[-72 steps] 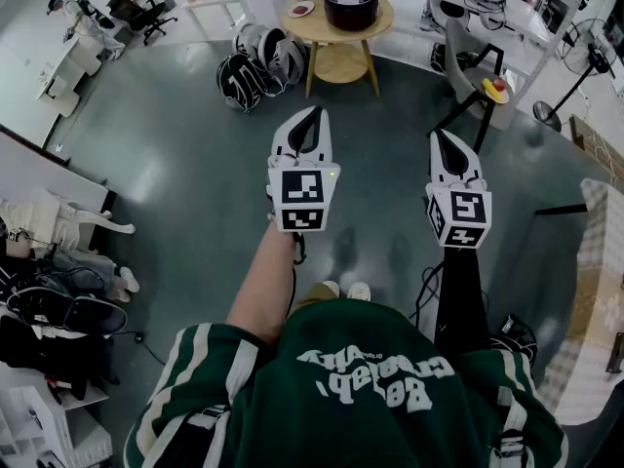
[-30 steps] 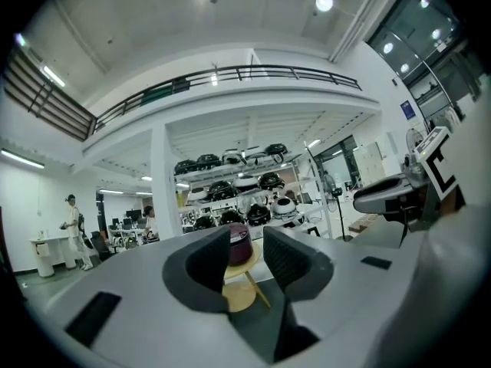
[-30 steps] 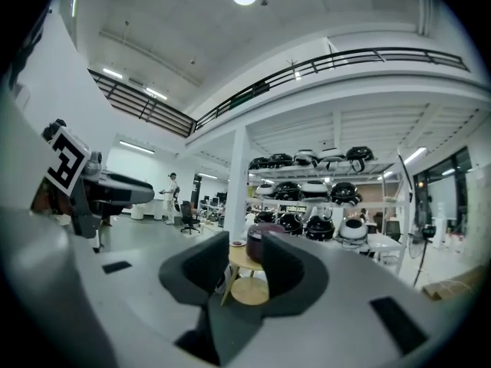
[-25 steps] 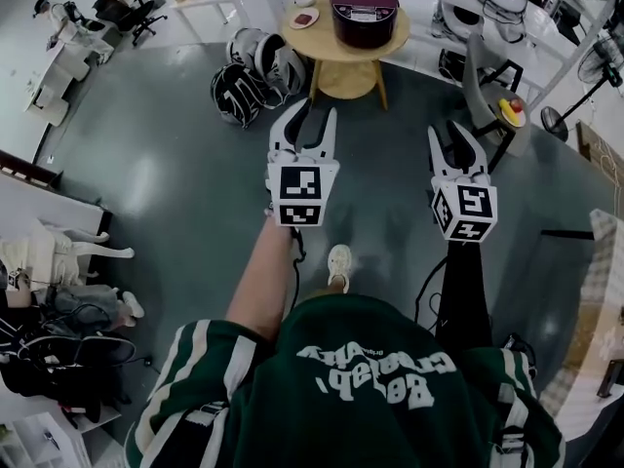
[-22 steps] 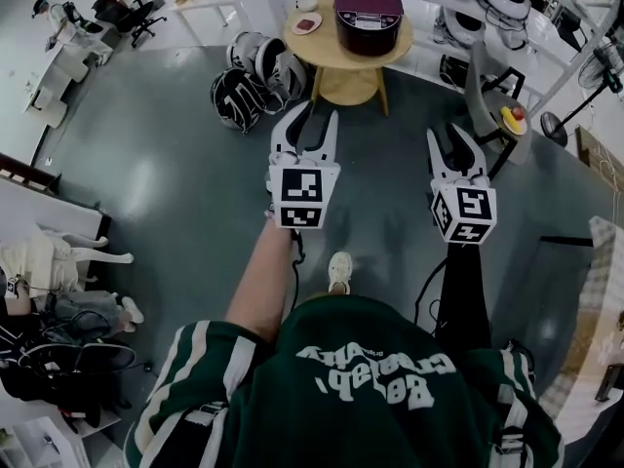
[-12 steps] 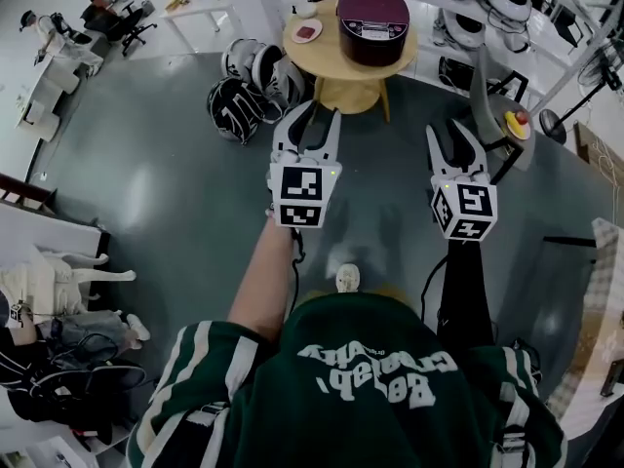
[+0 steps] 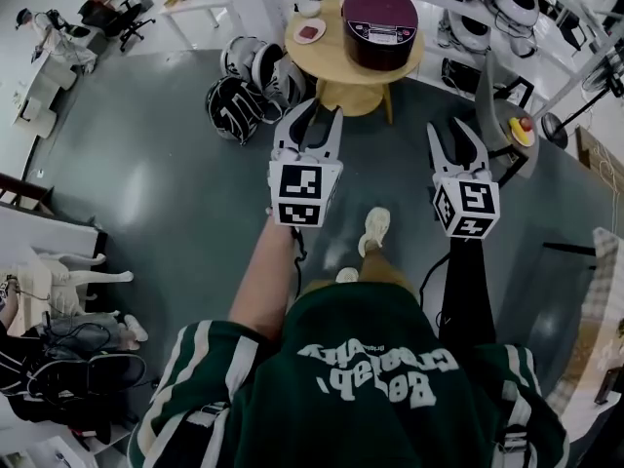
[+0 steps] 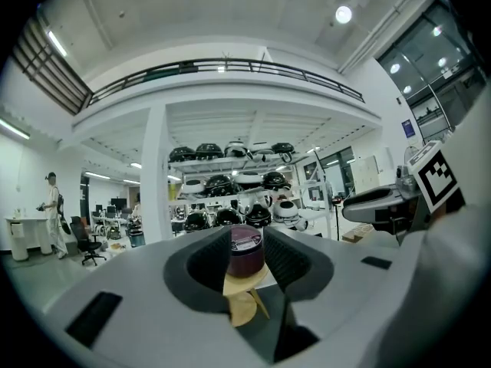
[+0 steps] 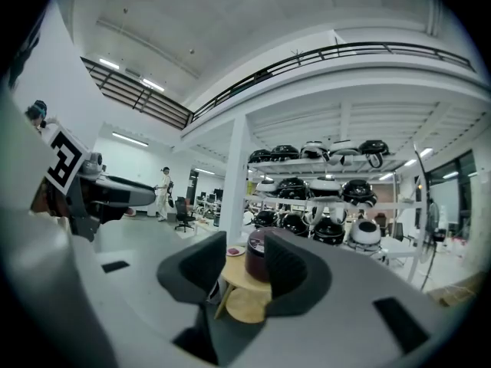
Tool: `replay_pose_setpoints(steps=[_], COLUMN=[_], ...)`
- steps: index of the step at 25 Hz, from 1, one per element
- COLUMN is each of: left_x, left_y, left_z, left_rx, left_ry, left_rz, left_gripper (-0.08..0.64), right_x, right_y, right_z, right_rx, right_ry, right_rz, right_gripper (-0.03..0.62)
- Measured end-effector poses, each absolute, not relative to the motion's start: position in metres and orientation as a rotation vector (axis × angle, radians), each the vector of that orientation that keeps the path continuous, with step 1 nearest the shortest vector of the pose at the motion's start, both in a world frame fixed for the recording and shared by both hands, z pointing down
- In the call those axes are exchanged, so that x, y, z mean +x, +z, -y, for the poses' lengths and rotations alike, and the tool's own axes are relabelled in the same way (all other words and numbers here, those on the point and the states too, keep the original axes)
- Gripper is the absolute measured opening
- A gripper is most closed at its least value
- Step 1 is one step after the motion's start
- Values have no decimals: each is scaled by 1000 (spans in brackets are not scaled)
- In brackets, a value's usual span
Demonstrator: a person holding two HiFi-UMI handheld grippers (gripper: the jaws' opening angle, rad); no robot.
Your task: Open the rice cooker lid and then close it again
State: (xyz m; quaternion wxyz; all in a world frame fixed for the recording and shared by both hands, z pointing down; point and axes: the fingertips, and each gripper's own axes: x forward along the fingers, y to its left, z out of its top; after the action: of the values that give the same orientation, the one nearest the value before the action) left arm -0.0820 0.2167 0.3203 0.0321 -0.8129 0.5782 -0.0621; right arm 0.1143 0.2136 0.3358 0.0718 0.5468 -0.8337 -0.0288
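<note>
Floor [image 7: 146,183] takes up most of your view, grey and shiny, with the round wooden table [image 7: 327,61] up ahead of you. A bunch of black-and-white helmets [image 7: 244,81] sits on the floor just left of it. Your rice cooker [image 7: 379,25], dark maroon with the lid down, stands on the right part of the tabletop, well apart from both grippers. Your left gripper [image 7: 314,123] has its jaws spread with nothing in them. Your right gripper [image 7: 453,142] has just been opening its jaws, nothing between them either. A little dish [image 7: 310,33] sits left of the cooker.
</note>
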Motion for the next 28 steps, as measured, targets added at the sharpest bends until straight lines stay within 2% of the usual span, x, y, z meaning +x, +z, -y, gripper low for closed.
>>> replay_pose_setpoints(steps=[28], left_x=[-78], left_y=[329], left_z=[5], left_rx=[-2482], left_ry=[-166], left_rz=[-1825], left_gripper=[118], right_x=[107], right_y=[348], right_z=[30], right_rx=[1582], right_ry=[-51], right_rz=[2566], right_gripper=[179])
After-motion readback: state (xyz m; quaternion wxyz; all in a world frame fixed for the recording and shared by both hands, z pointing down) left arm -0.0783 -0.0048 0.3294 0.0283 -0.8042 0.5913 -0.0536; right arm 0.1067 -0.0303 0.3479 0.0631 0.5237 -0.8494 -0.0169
